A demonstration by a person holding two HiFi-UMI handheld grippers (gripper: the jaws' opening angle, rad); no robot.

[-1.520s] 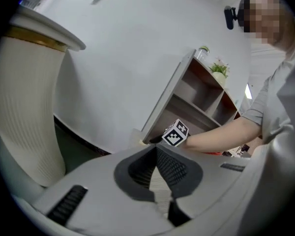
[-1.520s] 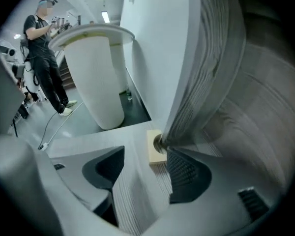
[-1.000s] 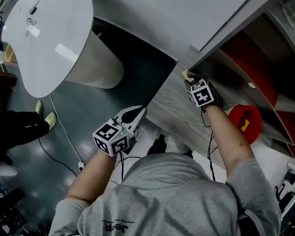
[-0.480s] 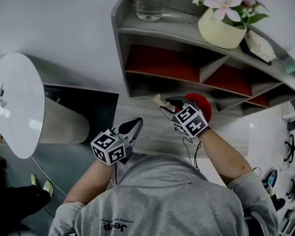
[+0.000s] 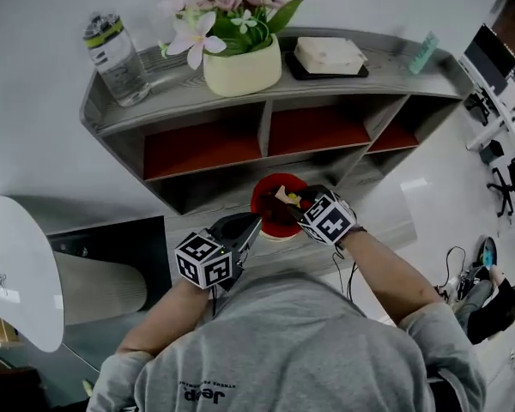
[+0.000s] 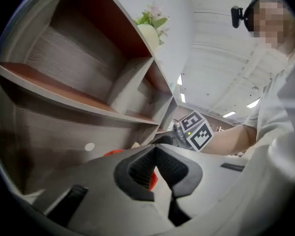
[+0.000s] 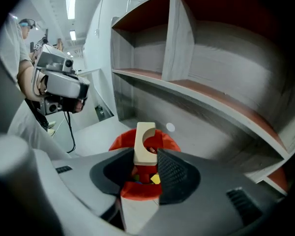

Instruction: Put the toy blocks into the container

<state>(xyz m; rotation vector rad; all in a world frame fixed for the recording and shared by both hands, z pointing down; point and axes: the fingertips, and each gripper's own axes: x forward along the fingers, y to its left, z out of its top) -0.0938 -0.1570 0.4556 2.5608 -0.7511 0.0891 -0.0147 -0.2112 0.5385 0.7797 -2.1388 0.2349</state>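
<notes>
The grey shirt [image 5: 283, 342] reads "Jeep", upside down.

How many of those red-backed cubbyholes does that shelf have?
3, side by side under the shelf's top board: left cubbyhole, middle cubbyhole, right cubbyhole. The darker row below may hide more.

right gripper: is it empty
No, the right gripper clamps a pale arched block by the red container.
</notes>
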